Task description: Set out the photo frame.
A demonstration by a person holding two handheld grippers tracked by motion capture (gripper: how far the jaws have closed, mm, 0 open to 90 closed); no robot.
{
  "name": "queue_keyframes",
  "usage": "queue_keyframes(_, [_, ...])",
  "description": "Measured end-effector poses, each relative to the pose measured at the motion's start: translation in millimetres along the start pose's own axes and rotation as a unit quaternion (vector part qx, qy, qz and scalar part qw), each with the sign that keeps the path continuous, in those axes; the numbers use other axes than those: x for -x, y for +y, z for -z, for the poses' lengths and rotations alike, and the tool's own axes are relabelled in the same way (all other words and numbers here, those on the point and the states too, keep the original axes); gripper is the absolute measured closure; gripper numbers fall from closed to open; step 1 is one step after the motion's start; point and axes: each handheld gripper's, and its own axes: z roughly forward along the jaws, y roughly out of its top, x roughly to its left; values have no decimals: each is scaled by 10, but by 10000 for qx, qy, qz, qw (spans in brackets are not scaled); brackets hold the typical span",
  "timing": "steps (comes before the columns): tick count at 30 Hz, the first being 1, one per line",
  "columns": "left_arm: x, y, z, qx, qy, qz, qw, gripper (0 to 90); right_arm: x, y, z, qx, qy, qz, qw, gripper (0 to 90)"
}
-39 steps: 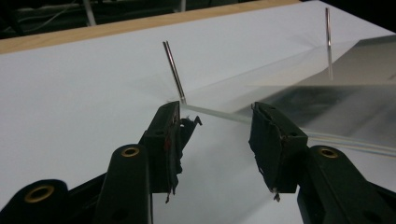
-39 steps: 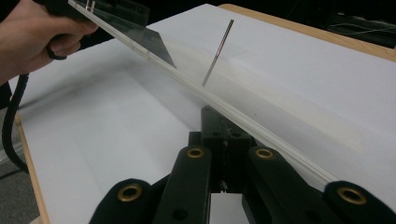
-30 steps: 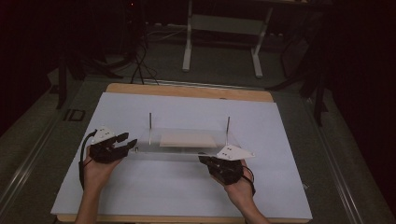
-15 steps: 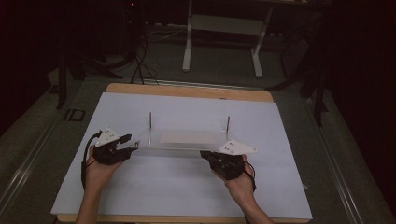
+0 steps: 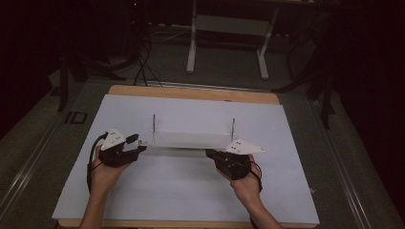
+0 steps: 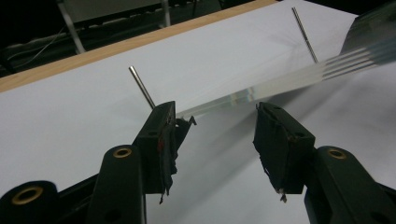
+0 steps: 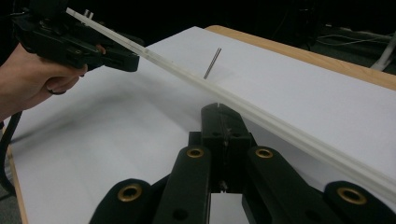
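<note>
Clear plate [image 5: 188,140] lies flat on white sheet [image 5: 143,191] betw. two pins [image 5: 154,125]. Left hand-held gripper [image 5: 139,144] at plate's left end, jaws just been opening, apart, plate edge betw. them. Right hand-held gripper [image 5: 210,153] at right end, jaws together.

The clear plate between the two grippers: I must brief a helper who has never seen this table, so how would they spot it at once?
Start at the white sheet that covers the wooden table. Near its middle two thin metal rods stand upright. The clear plate is the long see-through slab lying between them, with the left gripper at one end and the right gripper at the other; nothing else there is transparent.
</note>
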Motion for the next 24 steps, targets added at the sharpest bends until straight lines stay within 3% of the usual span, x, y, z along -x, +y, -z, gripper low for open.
queue_keyframes(4, [38,42,-61,37,-120,-109,9999,427,11,22,-4,5,-2,2,10000,900])
queue_keyframes(7, [61,70,-124,46,-82,-160,9998,380,22,44,-6,8,-6,13,10000,900])
queue_keyframes(10, [54,91,-147,120,-103,-110,9998,363,29,60,-11,23,-23,31,10000,900])
queue_keyframes(11, [42,112,-159,259,-169,-36,9995,361,37,75,-13,28,-26,59,10000,900])
queue_keyframes(16, [20,140,-182,322,-243,-55,9992,354,55,108,-17,35,-41,76,10000,900])
queue_keyframes(17, [1,136,-182,410,-353,12,9985,377,64,130,-14,48,-58,84,9999,900])
queue_keyframes(24, [-31,148,-204,502,-398,108,9979,383,85,202,-21,20,-109,204,9997,900])
